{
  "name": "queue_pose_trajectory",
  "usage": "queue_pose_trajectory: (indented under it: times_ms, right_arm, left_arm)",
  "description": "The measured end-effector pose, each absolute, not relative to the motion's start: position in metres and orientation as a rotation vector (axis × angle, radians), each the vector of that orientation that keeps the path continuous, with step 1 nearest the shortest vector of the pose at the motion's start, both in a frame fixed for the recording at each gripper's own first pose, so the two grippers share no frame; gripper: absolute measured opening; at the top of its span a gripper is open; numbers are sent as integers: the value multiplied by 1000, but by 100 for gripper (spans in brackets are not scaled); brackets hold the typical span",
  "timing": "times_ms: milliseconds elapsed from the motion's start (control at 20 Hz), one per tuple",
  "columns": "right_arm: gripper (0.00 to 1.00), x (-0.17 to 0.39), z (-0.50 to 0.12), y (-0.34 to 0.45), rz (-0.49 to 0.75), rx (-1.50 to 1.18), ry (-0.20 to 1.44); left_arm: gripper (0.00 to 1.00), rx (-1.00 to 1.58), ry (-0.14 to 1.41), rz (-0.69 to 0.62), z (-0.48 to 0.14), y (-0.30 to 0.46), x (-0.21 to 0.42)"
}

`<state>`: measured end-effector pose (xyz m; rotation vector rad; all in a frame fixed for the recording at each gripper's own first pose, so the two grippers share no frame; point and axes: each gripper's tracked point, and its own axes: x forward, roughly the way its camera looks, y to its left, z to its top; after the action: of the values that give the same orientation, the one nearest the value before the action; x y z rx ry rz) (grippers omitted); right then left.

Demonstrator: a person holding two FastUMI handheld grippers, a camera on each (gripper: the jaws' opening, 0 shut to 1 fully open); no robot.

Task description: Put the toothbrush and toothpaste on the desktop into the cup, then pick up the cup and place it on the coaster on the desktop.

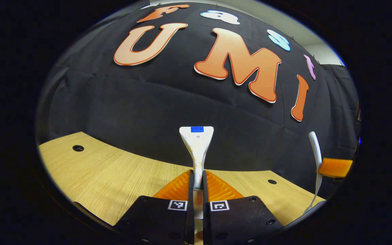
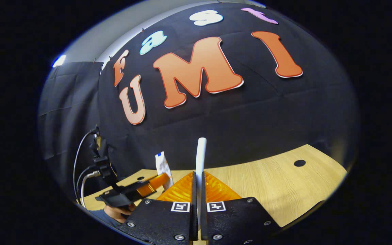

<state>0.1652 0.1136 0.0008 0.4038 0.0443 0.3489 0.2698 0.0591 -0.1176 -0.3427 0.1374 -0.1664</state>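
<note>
The right gripper [image 2: 197,195], black with ridged orange fingers, pinches a slim white toothbrush handle [image 2: 201,154] standing upright above the pale wooden desktop [image 2: 274,190]. Off to the left, the other gripper [image 2: 148,186], in a person's hand [image 2: 116,211], grips a white toothpaste tube [image 2: 162,166].

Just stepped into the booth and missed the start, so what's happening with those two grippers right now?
A person holds a gripper in each hand, both raised above the wooden desktop. The left gripper has its jaws shut on the toothpaste tube, which stands upright. The right gripper is shut on the white toothbrush, also upright. Both items are lifted; neither is in a cup yet.
</note>
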Motion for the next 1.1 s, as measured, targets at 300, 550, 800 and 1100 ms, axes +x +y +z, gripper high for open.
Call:
queue_pose_trajectory:
  times_ms: [300, 550, 800, 1100]
  right_arm:
    - [4, 193, 14, 159, 406, 391, -26]
    - [4, 215, 9, 183, 428, 426, -26]
    - [4, 232, 11, 194, 434, 475, -47]
    - [4, 249, 10, 213, 437, 551, -83]
  left_arm:
    - [10, -334, 159, -146, -130, 73, 261]
    - [23, -331, 175, -228, -131, 56, 240]
    - [66, -258, 91, -215, -103, 71, 215]
    - [81, -240, 72, -146, -97, 111, 197]
